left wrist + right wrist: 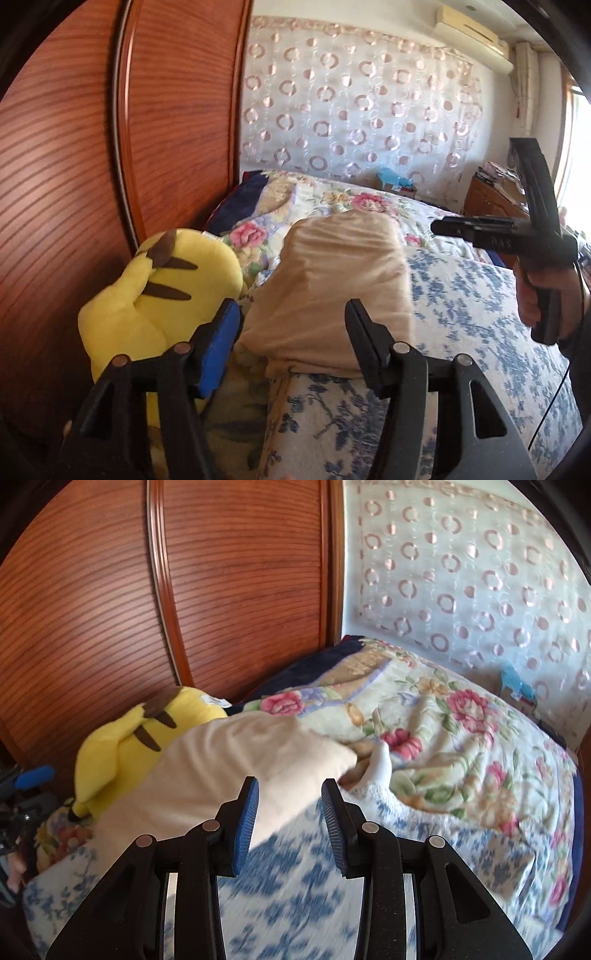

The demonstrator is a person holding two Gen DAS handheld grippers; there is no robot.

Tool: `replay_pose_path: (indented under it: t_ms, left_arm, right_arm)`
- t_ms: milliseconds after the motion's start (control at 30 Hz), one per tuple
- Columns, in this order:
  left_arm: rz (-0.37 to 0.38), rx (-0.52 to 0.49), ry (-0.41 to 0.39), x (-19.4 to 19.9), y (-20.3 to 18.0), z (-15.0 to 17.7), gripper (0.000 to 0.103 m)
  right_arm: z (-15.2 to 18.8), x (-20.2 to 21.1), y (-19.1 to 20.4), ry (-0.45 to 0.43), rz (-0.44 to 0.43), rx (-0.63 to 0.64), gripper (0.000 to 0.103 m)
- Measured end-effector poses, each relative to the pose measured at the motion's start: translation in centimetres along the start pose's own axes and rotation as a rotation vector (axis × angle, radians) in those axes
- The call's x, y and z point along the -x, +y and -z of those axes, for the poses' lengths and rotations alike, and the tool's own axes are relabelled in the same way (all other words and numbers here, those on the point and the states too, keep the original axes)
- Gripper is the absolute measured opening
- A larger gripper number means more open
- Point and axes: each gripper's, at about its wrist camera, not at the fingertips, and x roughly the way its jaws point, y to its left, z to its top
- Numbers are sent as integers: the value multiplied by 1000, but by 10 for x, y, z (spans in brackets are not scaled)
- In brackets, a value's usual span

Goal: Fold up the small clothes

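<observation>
A folded beige garment (332, 280) lies flat on the bed, its near edge just ahead of my open, empty left gripper (291, 314). It also shows in the right wrist view (236, 768), just beyond my right gripper (290, 786), which is open and empty above the blue-patterned cover. My right gripper also shows from the side in the left wrist view (439, 225), held in a hand above the bed's right part. My left gripper's blue pad (35, 775) shows at the left edge of the right wrist view.
A yellow plush toy (162, 295) lies left of the garment against a wooden headboard (74, 166). The bed has a blue-flowered cover (472, 314) and a pink-flowered blanket (443, 738). A circle-patterned curtain (351, 103) hangs behind. A wooden dresser (491, 203) stands at the right.
</observation>
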Motion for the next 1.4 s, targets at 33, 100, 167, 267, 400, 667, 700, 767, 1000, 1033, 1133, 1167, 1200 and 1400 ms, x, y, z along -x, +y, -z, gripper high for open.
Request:
replay_pose_path:
  t_ms: [33,100,167,267,400,667,700,767,1000,1033,1133,1167,1200,1400]
  left_arm:
    - [-1,-9,-7,5,-4,-1,59]
    - [1,-30,-23,16,-13,-2,59]
    - [16,-42,-34,24,-21,-3,59]
    - [34,-65,-50,37,-36,-2,59]
    - [71,-110,-66,53,-61,2,59]
    - [132,-166,-71,71,-111,14,59]
    - [145,-170,-72,73,-116,16,59]
    - [173,-183,-71,78,-128,19,59]
    - [210,-217,-81,93,-164,21,60]
    - [216,-219,-82,95,-168,21,60]
    - [232,-228,-87,101,-181,18,60]
    - [235,-229,-91,103,-183,17,60]
    - [240,-229,-93,106,-187,16,60]
    - [264,-236,-117,124,-204,3,60]
  right_arm:
    - [5,12,3,-11,0,-9,35]
    - [13,29,7,-25,1,-24,35]
    - [22,50,13,-34,12,-35,36]
    - [36,79,20,-60,30,-47,41]
    - [57,118,26,-92,67,-67,59]
    - [110,191,25,-139,159,-153,72]
    - [118,200,23,-146,177,-160,73]
    - [130,215,22,-160,202,-177,74]
    - [172,269,13,-196,303,-265,75]
    - [176,276,12,-198,318,-274,75]
    - [186,295,12,-212,359,-293,75]
    - [189,301,10,-219,368,-297,75]
    - [191,307,10,-223,381,-303,75]
    - [197,340,13,-260,464,-326,75]
